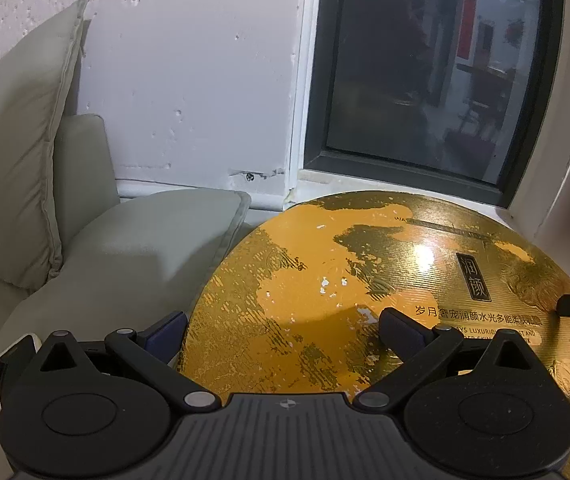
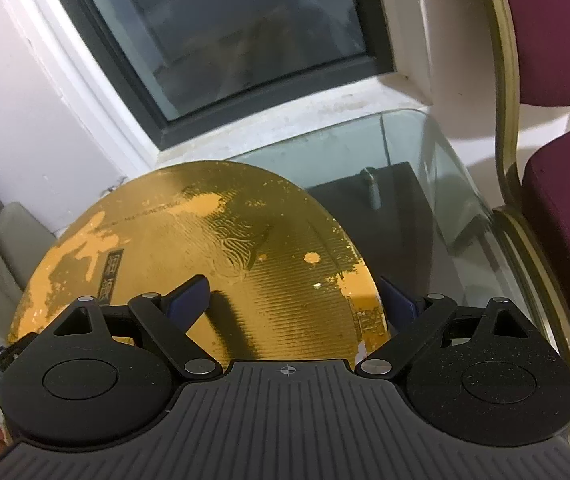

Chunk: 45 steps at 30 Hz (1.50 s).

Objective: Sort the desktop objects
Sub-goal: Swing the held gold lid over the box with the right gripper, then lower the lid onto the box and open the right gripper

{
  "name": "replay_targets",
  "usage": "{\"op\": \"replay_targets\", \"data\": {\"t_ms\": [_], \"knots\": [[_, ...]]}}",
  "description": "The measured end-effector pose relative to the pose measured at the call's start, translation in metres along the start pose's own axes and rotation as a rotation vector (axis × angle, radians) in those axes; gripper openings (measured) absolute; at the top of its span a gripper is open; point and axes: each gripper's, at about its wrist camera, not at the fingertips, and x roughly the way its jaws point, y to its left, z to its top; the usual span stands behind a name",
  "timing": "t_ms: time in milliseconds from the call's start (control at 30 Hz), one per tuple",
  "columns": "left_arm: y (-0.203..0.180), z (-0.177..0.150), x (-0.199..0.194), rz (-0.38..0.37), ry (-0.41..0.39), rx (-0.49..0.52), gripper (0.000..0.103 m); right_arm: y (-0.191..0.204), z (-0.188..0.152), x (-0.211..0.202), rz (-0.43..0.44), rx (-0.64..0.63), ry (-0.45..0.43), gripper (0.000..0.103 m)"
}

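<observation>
Left wrist view: worn gold box lid [image 1: 365, 288] fills lower frame below a dark window [image 1: 425, 68]; glass surface [image 2: 417, 152] mostly hidden; both grippers' jaws apart.

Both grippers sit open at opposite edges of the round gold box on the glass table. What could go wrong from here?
1. The gold box is wide and its lid glossy; the left gripper and right gripper, both open, each straddle only a rim, so it may slip or tilt if lifted unevenly.
2. It rests on a glass table; dropping it could do damage.

Gold box lid [image 1: 365, 280], worn w/ orange patches, black Chinese print, lies flat on glass table [image 2: 425, 152].
</observation>
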Motion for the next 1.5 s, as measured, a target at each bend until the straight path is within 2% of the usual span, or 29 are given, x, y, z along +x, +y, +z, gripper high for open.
{"op": "replay_targets", "data": {"t_ms": [100, 233, 333, 433, 533, 633, 767, 900, 1000, 1133, 1233, 1267, 1300, 1333, 1400, 1500], "knots": [[0.003, -0.002, 0.002, -0.008, -0.002, -0.010, 0.100, 0.002, 0.001, -0.001, -0.012, 0.005, -0.003, 0.094], [0.010, 0.006, 0.000, -0.011, 0.041, -0.044, 0.100, 0.005, 0.010, -0.015, -0.018, 0.050, -0.014, 0.095], [0.015, 0.018, -0.026, 0.046, 0.030, -0.049, 0.101, 0.014, 0.013, -0.047, -0.019, 0.018, -0.076, 0.099], [0.020, 0.024, -0.058, 0.110, 0.060, -0.041, 0.102, 0.025, 0.003, -0.084, 0.002, -0.042, -0.101, 0.100], [0.019, 0.017, -0.086, 0.201, 0.110, 0.016, 0.102, 0.028, -0.020, -0.118, 0.019, -0.081, -0.097, 0.100], [0.015, -0.003, -0.105, 0.249, 0.174, 0.066, 0.102, 0.028, -0.052, -0.145, 0.031, -0.097, -0.076, 0.100], [0.010, -0.035, -0.125, 0.241, 0.247, 0.095, 0.102, 0.027, -0.094, -0.163, 0.024, -0.114, -0.029, 0.100], [-0.004, -0.058, -0.137, 0.206, 0.295, 0.166, 0.102, 0.034, -0.121, -0.169, 0.002, -0.183, 0.015, 0.100], [-0.010, -0.061, -0.146, 0.205, 0.300, 0.188, 0.102, 0.035, -0.126, -0.174, 0.001, -0.194, 0.023, 0.099], [-0.006, -0.053, -0.152, 0.243, 0.282, 0.183, 0.102, 0.027, -0.120, -0.176, -0.016, -0.179, 0.011, 0.095], [0.001, -0.049, -0.149, 0.267, 0.282, 0.155, 0.102, 0.018, -0.113, -0.176, -0.050, -0.148, -0.008, 0.085], [0.003, -0.046, -0.146, 0.274, 0.284, 0.144, 0.102, 0.014, -0.111, -0.175, -0.067, -0.136, -0.012, 0.076], [0.004, -0.044, -0.144, 0.280, 0.286, 0.133, 0.102, 0.010, -0.108, -0.175, -0.083, -0.125, -0.014, 0.061], [0.007, -0.042, -0.141, 0.287, 0.289, 0.122, 0.102, 0.007, -0.105, -0.173, -0.095, -0.116, -0.009, 0.053], [0.010, -0.036, -0.134, 0.295, 0.295, 0.105, 0.102, 0.003, -0.102, -0.168, -0.102, -0.101, 0.006, 0.021], [0.010, -0.030, -0.125, 0.282, 0.298, 0.100, 0.102, 0.007, -0.102, -0.160, -0.085, -0.110, 0.033, 0.018]]}}
